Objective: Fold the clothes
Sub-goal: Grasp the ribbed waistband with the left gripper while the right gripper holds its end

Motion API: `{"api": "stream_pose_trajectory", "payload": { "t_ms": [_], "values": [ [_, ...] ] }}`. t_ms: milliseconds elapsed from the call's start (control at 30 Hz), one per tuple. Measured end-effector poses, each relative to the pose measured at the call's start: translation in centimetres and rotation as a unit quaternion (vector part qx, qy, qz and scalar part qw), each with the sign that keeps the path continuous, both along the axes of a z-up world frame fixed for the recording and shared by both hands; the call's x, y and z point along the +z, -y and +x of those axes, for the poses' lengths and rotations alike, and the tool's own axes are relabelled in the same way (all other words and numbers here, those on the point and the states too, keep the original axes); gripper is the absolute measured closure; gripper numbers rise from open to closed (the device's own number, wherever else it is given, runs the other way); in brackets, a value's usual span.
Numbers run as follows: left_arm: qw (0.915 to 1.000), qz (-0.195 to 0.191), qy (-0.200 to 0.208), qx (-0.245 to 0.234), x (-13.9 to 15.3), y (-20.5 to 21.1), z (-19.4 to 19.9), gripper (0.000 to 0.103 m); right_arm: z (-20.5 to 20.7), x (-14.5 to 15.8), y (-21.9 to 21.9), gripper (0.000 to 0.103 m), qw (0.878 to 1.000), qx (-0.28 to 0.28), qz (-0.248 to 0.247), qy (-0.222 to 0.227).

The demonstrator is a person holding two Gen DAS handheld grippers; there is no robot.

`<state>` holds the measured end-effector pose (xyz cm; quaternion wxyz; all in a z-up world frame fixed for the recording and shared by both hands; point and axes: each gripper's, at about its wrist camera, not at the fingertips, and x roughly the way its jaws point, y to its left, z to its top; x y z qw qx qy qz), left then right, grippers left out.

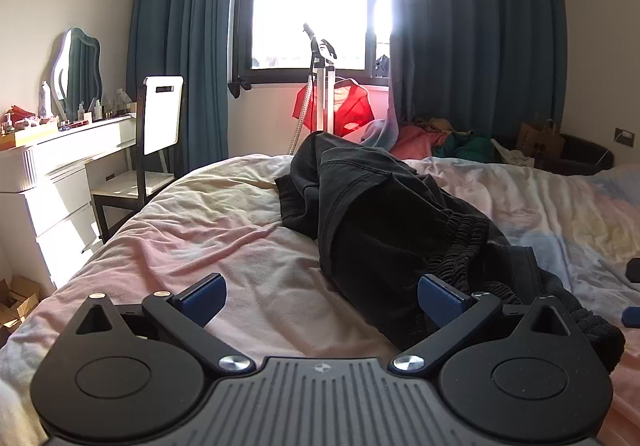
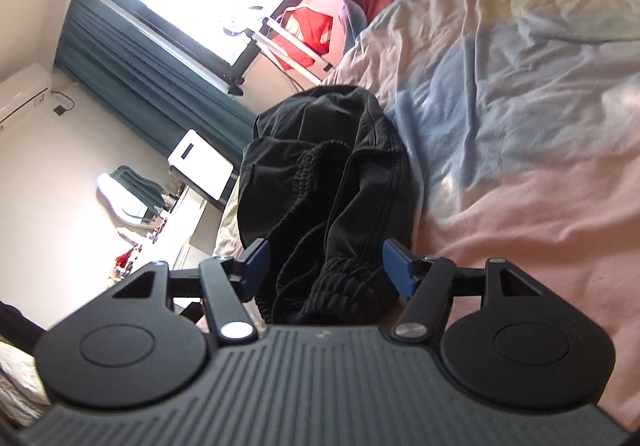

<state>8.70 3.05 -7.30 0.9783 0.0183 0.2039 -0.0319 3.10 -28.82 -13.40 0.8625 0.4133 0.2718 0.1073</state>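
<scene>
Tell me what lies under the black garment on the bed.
The black garment lies crumpled on the pastel bedsheet, which shows pink and cream around it. Whether anything else sits beneath the heap cannot be seen; the fabric covers that patch completely.

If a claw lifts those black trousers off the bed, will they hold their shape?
Probably not: the black trousers lie crumpled in soft folds, so they should droop. The gathered elastic waistband would likely stretch. They look light, and unlikely to slip from the blue pads.
</scene>
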Motion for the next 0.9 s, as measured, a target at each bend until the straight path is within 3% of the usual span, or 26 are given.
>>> {"api": "stream_pose_trajectory", "payload": {
  "t_ms": [133,267,333,467,633,733,833,900],
  "values": [
    [0.9998,0.02,0.003,-0.001,-0.4,0.9,0.2,0.0,2.8,-3.0,-0.5,0.039,0.998,-0.003,0.032,-0.049],
    [0.9983,0.054,0.005,-0.02,0.1,2.9,1.4,0.0,4.7,-6.0,-0.6,0.048,0.993,0.006,0.074,-0.096],
    [0.9962,0.066,0.003,-0.057,0.7,4.8,2.6,0.0,4.5,-5.7,-0.8,0.058,0.993,0.016,0.078,-0.087],
    [0.9863,0.095,-0.011,-0.135,1.4,9.6,5.6,0.0,3.9,-5.0,-1.4,0.066,0.995,0.021,0.049,-0.083],
    [0.9716,0.146,-0.041,-0.182,0.6,16.2,11.2,0.003,3.3,-4.4,-1.7,0.069,0.997,0.007,0.016,-0.077],
    [0.9619,0.194,-0.062,-0.182,-0.7,19.5,14.6,0.007,3.1,-4.3,-1.8,0.069,0.998,0.004,0.007,-0.066],
    [0.9519,0.242,-0.091,-0.165,-2.5,21.6,17.9,0.017,3.3,-4.6,-1.6,0.069,0.998,0.003,0.008,-0.063],
    [0.9503,0.252,-0.106,-0.15,-3.4,21.8,19.3,0.032,3.5,-4.9,-1.4,0.069,0.998,0.002,0.013,-0.062]
  ]
}}
